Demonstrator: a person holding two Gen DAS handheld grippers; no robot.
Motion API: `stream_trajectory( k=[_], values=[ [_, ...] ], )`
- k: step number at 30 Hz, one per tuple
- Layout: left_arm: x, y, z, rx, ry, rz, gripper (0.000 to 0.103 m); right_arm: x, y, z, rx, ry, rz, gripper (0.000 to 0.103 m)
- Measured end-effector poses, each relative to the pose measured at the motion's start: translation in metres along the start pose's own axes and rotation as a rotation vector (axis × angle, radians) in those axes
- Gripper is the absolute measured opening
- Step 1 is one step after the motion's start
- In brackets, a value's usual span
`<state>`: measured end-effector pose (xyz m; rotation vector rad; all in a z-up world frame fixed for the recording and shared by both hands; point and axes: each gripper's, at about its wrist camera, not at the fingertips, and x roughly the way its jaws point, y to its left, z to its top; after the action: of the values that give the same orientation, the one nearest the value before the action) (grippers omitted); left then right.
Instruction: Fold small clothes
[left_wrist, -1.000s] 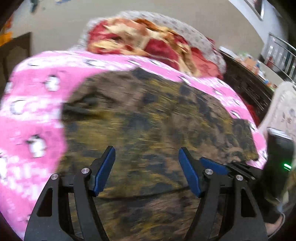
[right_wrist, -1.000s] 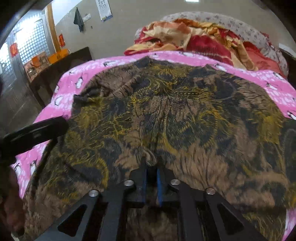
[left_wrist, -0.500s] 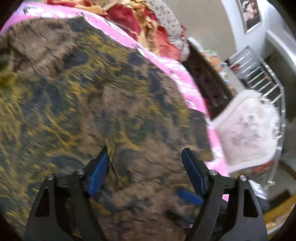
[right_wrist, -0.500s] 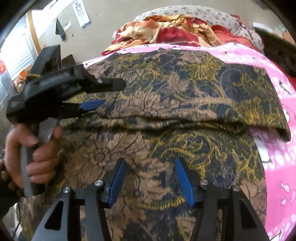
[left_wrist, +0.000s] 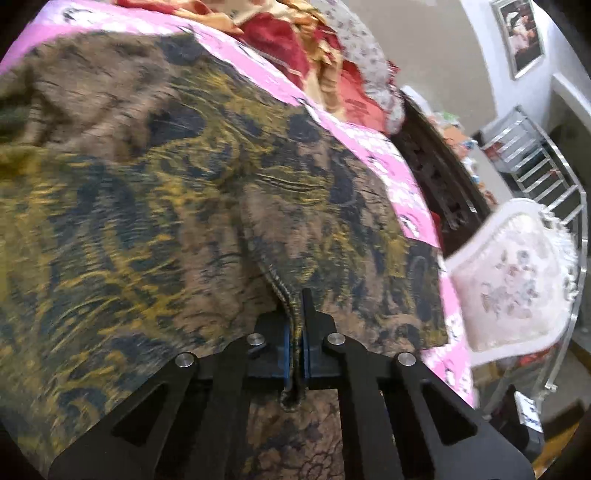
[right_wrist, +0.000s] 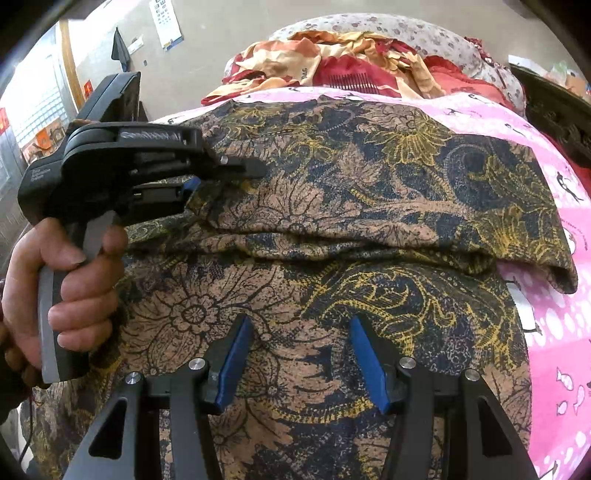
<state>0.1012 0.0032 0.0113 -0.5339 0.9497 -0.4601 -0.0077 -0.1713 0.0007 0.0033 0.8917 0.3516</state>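
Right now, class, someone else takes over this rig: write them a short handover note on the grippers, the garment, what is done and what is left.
Left gripper: has just closed, shut on a hemmed edge of the patterned garment.
Right gripper: open, above the garment's near part, holding nothing.
Garment: spread on the pink sheet, far part already folded over into a doubled layer.
Left: further folds, probably carrying the pinched edge across, then smoothing.

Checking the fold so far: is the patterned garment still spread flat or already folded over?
Folded over once. In the right wrist view the patterned garment has an upper layer lying over a lower one, with a rounded fold edge running across its middle.
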Motion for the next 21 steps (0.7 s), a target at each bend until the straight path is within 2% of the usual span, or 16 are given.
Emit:
stream_trajectory(
  k=[5,8,11,15,19,21],
  values=[
    [-0.058,-0.012,-0.005,0.069,-0.097,0.000,0.002,0.000,0.000,0.000,-0.002,0.001,-0.001,0.054],
    [-0.091,0.009,0.002,0.093,-0.149,0.080,0.002,0.000,0.000,0.000,-0.004,0.000,-0.003,0.054],
    [-0.117,0.051,0.011,0.038,-0.171,0.168,0.002,0.000,0.000,0.000,-0.002,0.000,-0.001,0.054],
    [-0.123,0.095,0.011,-0.023,-0.142,0.241,0.002,0.000,0.000,0.000,0.000,0.001,0.001,0.054],
    [-0.107,0.111,0.001,-0.019,-0.086,0.299,0.003,0.000,0.000,0.001,0.002,0.002,0.001,0.054],
    [-0.104,0.112,-0.004,-0.019,-0.091,0.322,0.004,0.000,0.000,0.001,0.000,0.003,-0.001,0.054]
  ],
)
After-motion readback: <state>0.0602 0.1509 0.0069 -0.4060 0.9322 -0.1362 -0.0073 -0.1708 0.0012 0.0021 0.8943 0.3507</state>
